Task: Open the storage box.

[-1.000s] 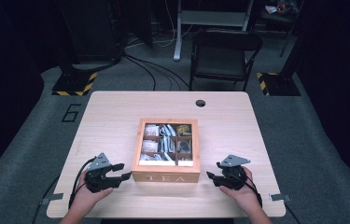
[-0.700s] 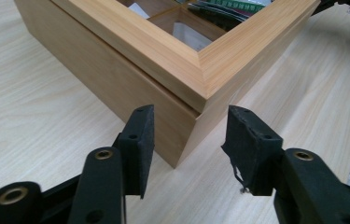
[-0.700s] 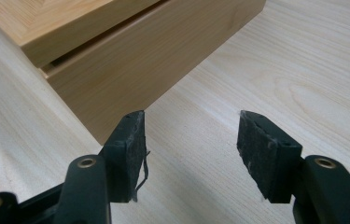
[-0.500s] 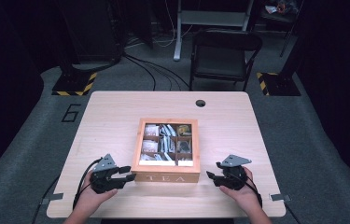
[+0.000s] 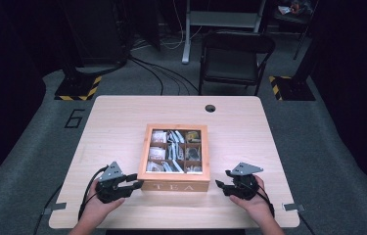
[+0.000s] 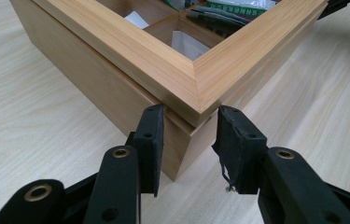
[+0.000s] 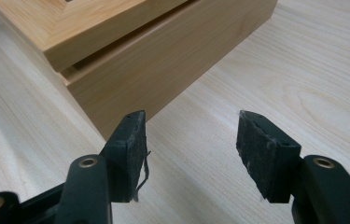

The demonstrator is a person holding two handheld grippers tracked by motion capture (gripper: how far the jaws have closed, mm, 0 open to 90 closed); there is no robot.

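Moved: left gripper [image 6: 189, 140] slid in, jaws just closed onto tea box [image 5: 173, 185] front-left corner.
Right gripper [image 7: 189, 154]: jaws apart, holding nothing, near box's front-right corner.

We see a tea box [image 5: 173, 185] of pale, smooth, matt wood with visible grain, on a light wood-grain desk [image 5: 112, 122]. Our tongs' pads [image 6: 150, 140] look like matt black foam, frayed at the edges.

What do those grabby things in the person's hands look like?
Both tongs, the left and the right, are black, each with two flat jaws lined with rough dark pads and fixed by brassy rivets. A grey three-cornered plate sits on top of each, and a black cable trails from the left one.
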